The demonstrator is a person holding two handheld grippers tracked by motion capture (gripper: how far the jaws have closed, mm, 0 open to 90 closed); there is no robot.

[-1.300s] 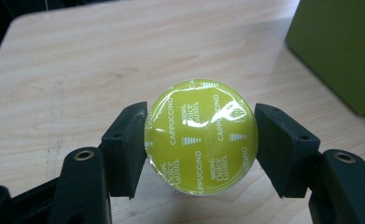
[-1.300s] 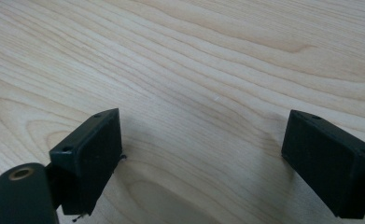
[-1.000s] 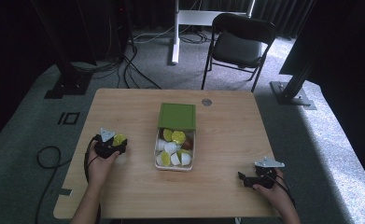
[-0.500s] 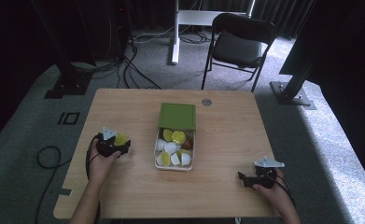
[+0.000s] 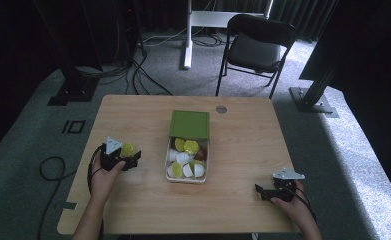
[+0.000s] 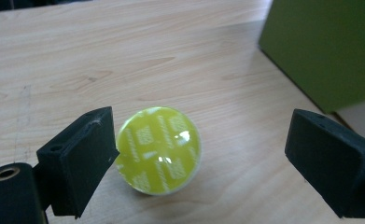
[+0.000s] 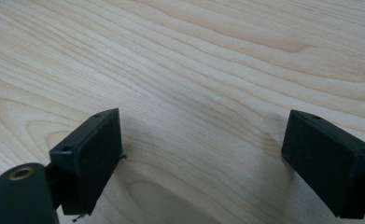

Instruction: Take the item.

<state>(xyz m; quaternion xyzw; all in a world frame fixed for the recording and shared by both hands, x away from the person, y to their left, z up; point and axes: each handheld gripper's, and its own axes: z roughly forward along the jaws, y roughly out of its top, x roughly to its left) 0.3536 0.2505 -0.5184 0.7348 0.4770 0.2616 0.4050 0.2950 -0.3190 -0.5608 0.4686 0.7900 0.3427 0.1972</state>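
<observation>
A small capsule with a yellow foil lid [image 6: 159,149] rests on the wooden table [image 5: 243,135] between the jaws of my left gripper [image 6: 199,154]. Those jaws have just been opening: the left pad is right beside the capsule and the right pad stands well apart from it. In the high view the left gripper [image 5: 131,156] is at the table's left, with the yellow capsule [image 5: 128,149] at its tip. My right gripper [image 5: 261,192] lies near the front right edge. In its own view the right gripper [image 7: 201,158] is open over bare wood.
A white box [image 5: 187,179] holding several yellow, white and dark capsules sits mid-table, its green lid [image 5: 189,125] standing open behind it. A round grommet [image 5: 221,109] is near the far edge. A black chair [image 5: 253,47] stands beyond the table.
The left gripper has shifted slightly toward the near edge and its jaws stand apart around the yellow capsule. The right gripper has not moved.
</observation>
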